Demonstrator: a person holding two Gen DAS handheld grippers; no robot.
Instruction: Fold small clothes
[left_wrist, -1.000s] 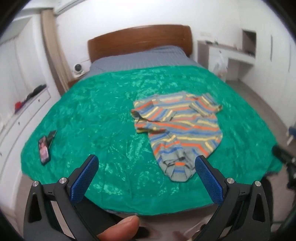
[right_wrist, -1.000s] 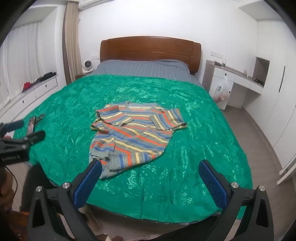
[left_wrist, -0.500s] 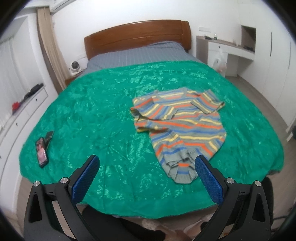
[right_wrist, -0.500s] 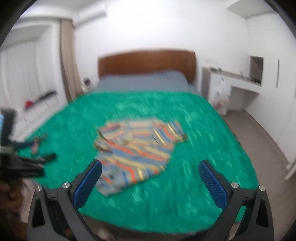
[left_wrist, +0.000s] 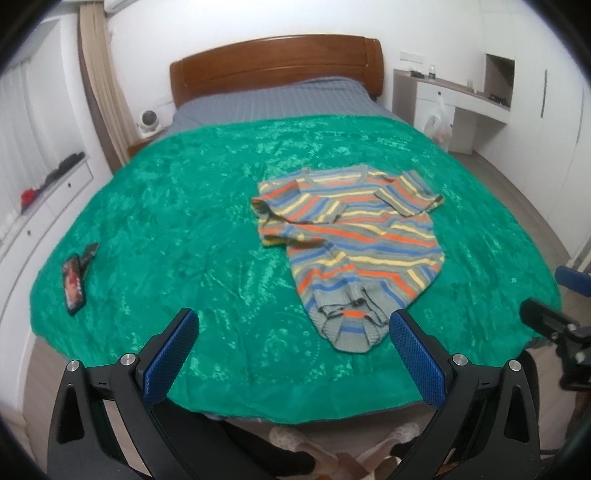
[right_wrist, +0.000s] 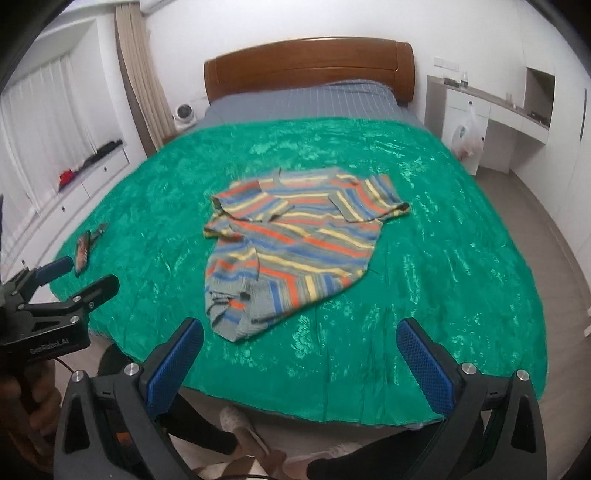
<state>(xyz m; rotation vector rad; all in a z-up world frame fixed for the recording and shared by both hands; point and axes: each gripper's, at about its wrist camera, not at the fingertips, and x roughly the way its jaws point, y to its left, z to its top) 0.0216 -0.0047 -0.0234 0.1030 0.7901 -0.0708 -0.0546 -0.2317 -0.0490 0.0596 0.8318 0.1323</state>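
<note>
Fingers spread wide with nothing between them: in the left wrist view the left gripper (left_wrist: 293, 349) hangs over the foot of the bed, its blue pads (left_wrist: 170, 357) clear of the green bedspread (left_wrist: 177, 206). A striped knit sweater (left_wrist: 354, 240) lies crumpled on the bedspread ahead and a little to the right, its hem end bunched just beyond the right-hand pad and its short sleeves folded inward near the collar. A phone (left_wrist: 74, 286) lies near the bedspread's left edge, well apart from the sweater. A wooden headboard (left_wrist: 275, 62) stands at the far end

In the right wrist view the right gripper (right_wrist: 299, 363) is likewise open and empty, held over the near edge of the bedspread (right_wrist: 443, 229). The sweater (right_wrist: 291, 243) lies ahead, left of centre, untouched. The left gripper (right_wrist: 66, 280) shows at the left edge, fingers apart, near the phone (right_wrist: 83, 253). A white desk (right_wrist: 491, 110) stands right of the headboard (right_wrist: 310, 62)
</note>
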